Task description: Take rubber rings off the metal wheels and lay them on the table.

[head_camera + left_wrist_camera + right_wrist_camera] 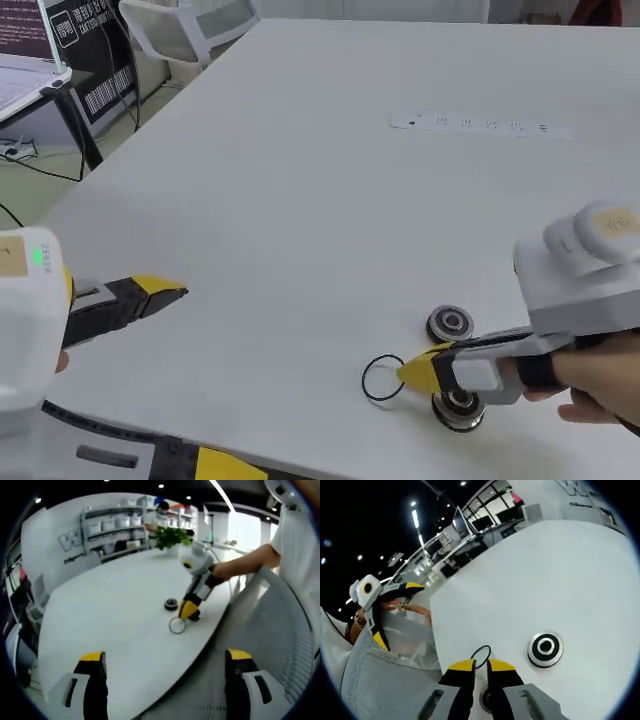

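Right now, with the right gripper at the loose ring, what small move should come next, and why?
Probably ease the right gripper open and draw it back: the rubber ring already lies flat on the table, its edge at the nearly closed tips, free of the near wheel.

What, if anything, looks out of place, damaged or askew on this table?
Nothing stands out. A rubber ring lies on the white table at the tips of the right gripper, an unbroken loop. The far metal wheel and the near metal wheel, partly under that gripper, both sit flat.
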A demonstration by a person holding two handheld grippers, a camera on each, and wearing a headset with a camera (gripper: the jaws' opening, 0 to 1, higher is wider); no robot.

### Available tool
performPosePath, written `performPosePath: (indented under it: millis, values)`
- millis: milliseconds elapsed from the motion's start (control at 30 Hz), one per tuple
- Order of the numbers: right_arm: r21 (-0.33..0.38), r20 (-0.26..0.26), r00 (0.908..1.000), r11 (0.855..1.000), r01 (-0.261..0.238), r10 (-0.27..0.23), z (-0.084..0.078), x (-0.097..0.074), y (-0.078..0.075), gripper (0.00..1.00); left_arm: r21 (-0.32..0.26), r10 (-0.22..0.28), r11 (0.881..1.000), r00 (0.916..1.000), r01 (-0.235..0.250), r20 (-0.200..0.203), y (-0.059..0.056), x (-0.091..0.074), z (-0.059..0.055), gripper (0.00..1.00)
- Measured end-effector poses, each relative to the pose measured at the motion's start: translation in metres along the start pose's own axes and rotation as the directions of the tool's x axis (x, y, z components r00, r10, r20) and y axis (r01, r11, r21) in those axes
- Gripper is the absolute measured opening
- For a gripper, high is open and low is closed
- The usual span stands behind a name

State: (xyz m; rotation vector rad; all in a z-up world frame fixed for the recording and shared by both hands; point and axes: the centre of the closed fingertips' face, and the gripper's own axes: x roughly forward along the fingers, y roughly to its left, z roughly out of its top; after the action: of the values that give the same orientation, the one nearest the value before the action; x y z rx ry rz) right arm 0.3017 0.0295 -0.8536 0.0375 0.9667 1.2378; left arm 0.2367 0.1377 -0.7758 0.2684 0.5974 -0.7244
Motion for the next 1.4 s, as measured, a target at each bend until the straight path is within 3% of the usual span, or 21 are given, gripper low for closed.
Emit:
performPosePath:
  millis: [200, 333, 600, 767, 1000, 1200, 1400]
  values:
    - [-0.018, 0.012, 0.9993, 0.999, 0.035, -0.035, 0.000, -0.006, -0.011, 0.13, -0.001, 0.000, 1.000, 1.0000, 0.000, -0.004, 0.000, 0.000, -0.001, 1.00]
    - [0.011, 0.038, 0.9987, 0.999, 0.033, -0.033, 0.003, -0.011, -0.011, 0.14, -0.001, -0.007, 1.000, 0.9999, 0.007, -0.013, -0.001, 0.000, -0.002, 1.00]
    - [-0.032, 0.080, 0.9948, 0.997, 0.065, -0.062, 0.006, -0.029, -0.017, 0.14, 0.014, -0.015, 1.000, 0.9996, 0.015, -0.023, -0.001, -0.003, -0.001, 1.00]
    - [-0.034, 0.124, 0.9917, 0.999, 0.038, -0.034, 0.005, -0.042, -0.011, 0.15, 0.068, -0.041, 0.997, 0.9981, 0.044, -0.045, -0.005, -0.006, 0.004, 0.99]
    - [-0.029, 0.180, 0.9833, 0.999, 0.032, -0.026, -0.009, -0.059, -0.011, 0.16, 0.157, -0.076, 0.984, 0.9958, 0.083, -0.051, -0.011, -0.003, 0.026, 0.97]
    - [0.023, 0.216, 0.9752, 0.999, 0.045, -0.049, -0.026, -0.067, -0.016, 0.17, 0.182, -0.129, 0.975, 0.9916, 0.125, 0.008, -0.020, 0.006, 0.051, 0.97]
    - [0.031, 0.221, 0.9731, 0.998, 0.059, -0.065, -0.037, -0.066, -0.016, 0.18, 0.235, -0.177, 0.958, 0.9838, 0.166, 0.027, -0.028, 0.027, 0.072, 0.95]
